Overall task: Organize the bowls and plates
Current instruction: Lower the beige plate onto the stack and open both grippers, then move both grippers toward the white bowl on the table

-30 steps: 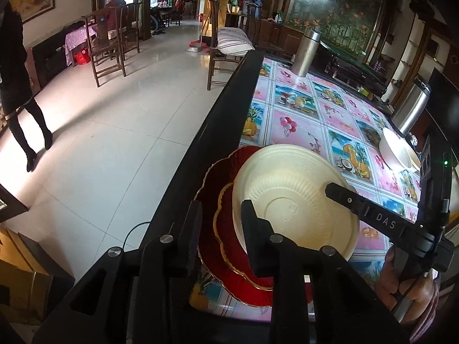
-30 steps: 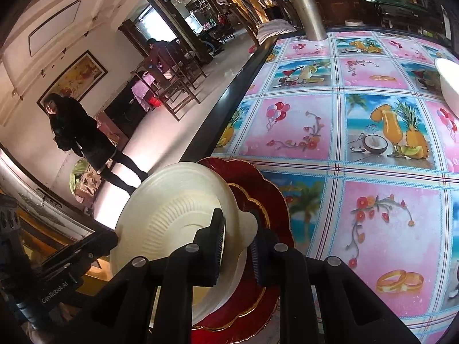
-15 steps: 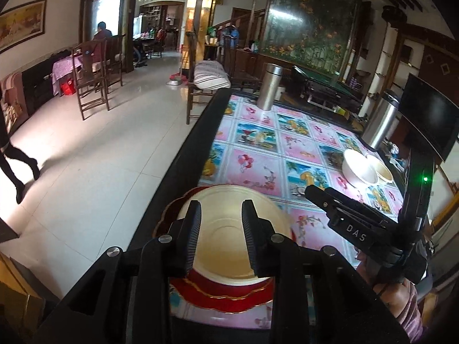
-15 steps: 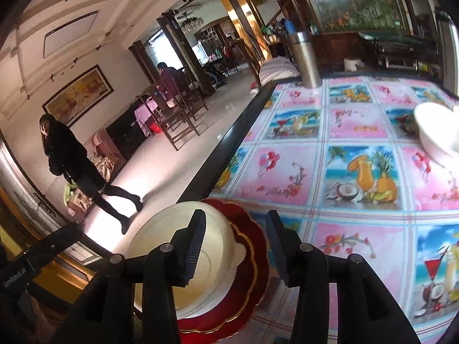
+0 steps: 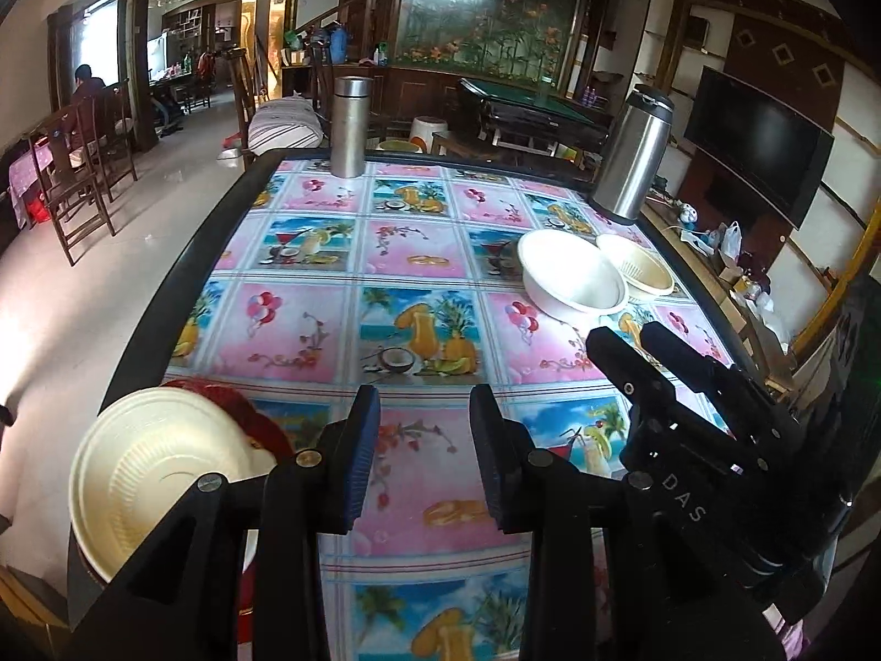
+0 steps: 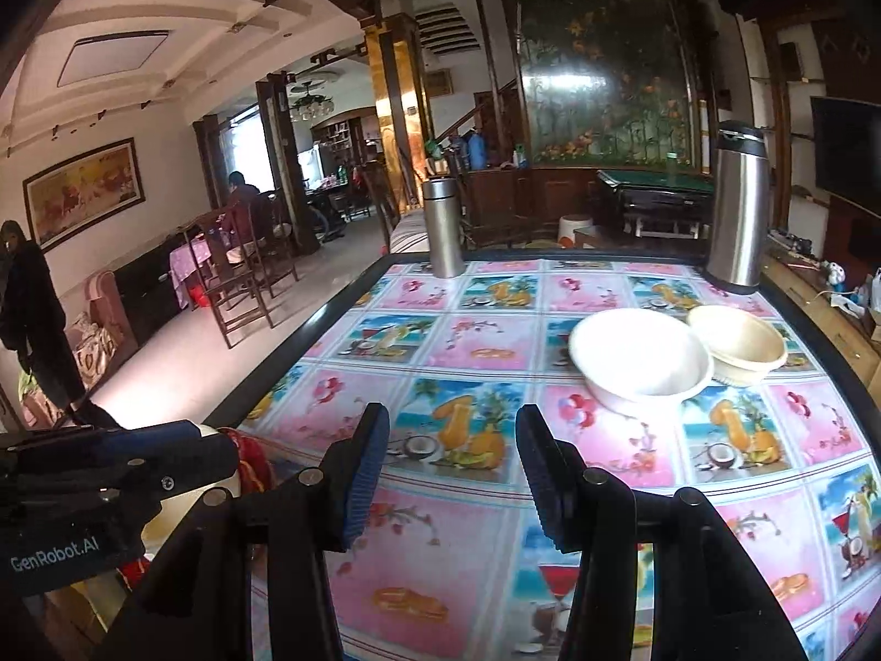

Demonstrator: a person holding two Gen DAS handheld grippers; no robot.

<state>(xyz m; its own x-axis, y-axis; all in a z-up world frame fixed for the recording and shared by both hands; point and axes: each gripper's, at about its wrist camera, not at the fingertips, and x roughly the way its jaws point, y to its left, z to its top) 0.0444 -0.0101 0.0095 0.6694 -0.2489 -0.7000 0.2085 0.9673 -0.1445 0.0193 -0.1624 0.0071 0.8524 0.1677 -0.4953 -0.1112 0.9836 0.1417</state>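
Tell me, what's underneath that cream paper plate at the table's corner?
The cream paper plate lies on a red plate; only its scalloped edge shows. Anything beneath the rest is covered.

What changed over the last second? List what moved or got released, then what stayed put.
Both grippers let go of the cream plate and pulled back and up. The left hand-held gripper and right hand-held gripper now stand open over bare tablecloth. The plate, tilted a second ago, now rests on the red plate at the table's near left edge. The white bowl, cream bowl and both steel flasks kept their places.
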